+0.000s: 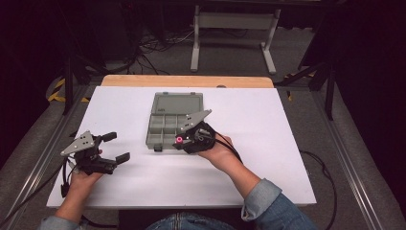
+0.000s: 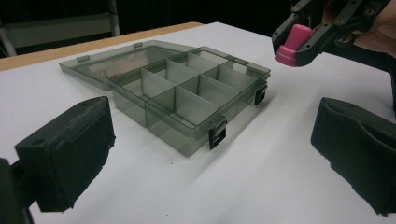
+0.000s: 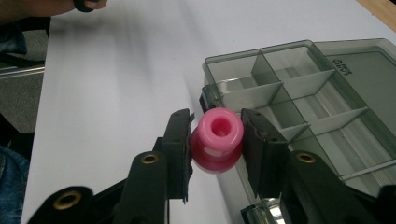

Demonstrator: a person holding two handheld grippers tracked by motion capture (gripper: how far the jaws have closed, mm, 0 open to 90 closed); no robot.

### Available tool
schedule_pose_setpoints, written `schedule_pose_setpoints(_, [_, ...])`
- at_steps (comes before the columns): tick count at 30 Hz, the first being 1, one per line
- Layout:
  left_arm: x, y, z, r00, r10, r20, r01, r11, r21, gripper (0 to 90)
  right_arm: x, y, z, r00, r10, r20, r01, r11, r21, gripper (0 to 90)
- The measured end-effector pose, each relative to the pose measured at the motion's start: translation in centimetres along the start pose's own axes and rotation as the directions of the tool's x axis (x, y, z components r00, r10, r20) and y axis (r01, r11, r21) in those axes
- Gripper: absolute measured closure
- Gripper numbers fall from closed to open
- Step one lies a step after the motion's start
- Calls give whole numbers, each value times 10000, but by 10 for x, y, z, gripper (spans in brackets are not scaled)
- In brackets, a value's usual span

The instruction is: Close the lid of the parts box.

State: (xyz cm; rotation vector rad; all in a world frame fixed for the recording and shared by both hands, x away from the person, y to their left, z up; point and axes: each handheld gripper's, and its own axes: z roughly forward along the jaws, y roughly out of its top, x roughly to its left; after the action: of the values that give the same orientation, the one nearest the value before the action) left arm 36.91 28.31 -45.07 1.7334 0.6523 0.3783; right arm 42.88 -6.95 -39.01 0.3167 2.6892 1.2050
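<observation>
The right gripper [image 1: 181, 142] clamps a pink spool [image 3: 217, 139] between its two jaws — the spool hangs at the front edge of the grey divided box [image 1: 165, 128], which lies on the white table [image 1: 268, 143] with its lid [image 1: 178, 103] folded back flat. The left gripper [image 1: 119, 146] rests on the table well apart from the box, jaws spread wide and holding nothing.

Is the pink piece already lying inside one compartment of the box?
No, the pink piece is clamped between the right gripper jaws, beside the open box.
</observation>
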Motion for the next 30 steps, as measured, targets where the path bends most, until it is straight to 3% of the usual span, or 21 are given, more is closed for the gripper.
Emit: schedule_pose_setpoints(30, [-1,0,2,10000,-47,65,47,10000,53,6,-33,7,12,9936,793,804,-809,9966,163,646])
